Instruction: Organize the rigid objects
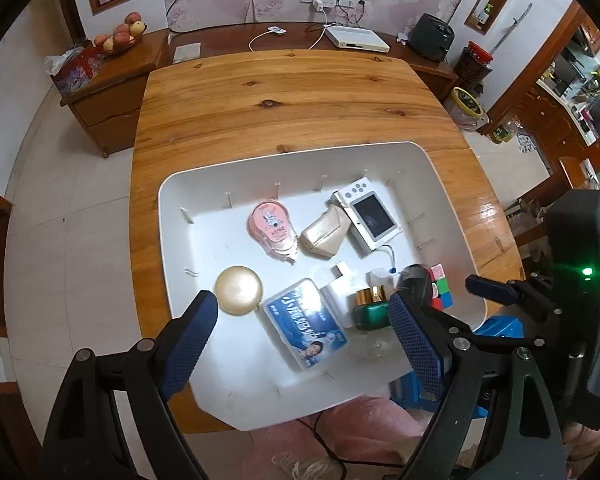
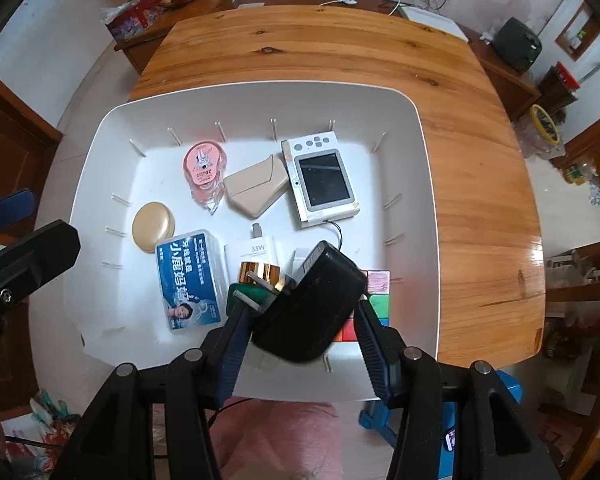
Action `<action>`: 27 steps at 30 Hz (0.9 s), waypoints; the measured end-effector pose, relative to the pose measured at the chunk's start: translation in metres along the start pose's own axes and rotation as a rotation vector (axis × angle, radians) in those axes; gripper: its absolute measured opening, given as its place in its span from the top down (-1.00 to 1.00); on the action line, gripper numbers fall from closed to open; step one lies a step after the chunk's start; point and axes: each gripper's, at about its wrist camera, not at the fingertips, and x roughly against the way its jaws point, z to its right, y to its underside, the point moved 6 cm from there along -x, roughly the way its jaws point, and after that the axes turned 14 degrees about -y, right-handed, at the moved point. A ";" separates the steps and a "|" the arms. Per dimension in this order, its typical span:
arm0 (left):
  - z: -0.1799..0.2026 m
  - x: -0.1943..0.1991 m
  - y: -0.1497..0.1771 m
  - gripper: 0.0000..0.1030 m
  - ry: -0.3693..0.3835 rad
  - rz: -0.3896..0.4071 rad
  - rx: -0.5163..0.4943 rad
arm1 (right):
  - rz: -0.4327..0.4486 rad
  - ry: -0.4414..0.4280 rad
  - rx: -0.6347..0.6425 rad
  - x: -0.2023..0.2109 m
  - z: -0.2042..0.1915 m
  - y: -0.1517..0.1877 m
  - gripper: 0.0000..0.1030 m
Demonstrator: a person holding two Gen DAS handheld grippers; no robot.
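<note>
1. Step in hand, by my read: right gripper (image 2: 300, 320) is placing a black adapter (image 2: 314, 304) into the white tray (image 2: 428, 200). Fingers look clamped on it, left pad on its side w/ the metal prongs, right pad near its other edge; contact there is partly hidden.
2. To do it well: the adapter hangs tilted over the green bottle (image 2: 252, 294) and the cube (image 2: 374, 300). Probably better to shift toward 12 o'clock before lowering so it doesn't knock the gold cap or land on the cube.
3. Left gripper (image 1: 304, 312) hovers over the tray's near side, fingers wide apart, holding nothing. Keep it clear of the drop.
4. Tray contents, left to right in the right wrist view: round gold compact (image 2: 154, 226) at 9 o'clock; blue floss box (image 2: 190, 280) at 7; pink tape dispenser (image 2: 204, 172) at 11; beige case (image 2: 256, 190) near centre; white 33W charger (image 2: 252, 252) just below it; white camera (image 2: 322, 178) at 1; cube at 5.
5. Tray sits on a wooden table (image 2: 340, 48); it overhangs the near edge.
</note>
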 end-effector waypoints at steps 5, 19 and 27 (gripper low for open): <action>0.004 0.012 -0.003 -0.73 -0.029 0.012 0.026 | 0.041 -0.045 0.035 0.023 0.004 0.000 -0.25; -0.002 0.082 -0.016 -0.73 -0.074 0.101 0.144 | 0.405 -0.004 0.098 0.141 -0.008 -0.018 -0.37; 0.006 0.111 -0.019 -0.73 -0.085 0.182 0.153 | 0.545 -0.040 0.064 0.191 -0.008 -0.016 -0.37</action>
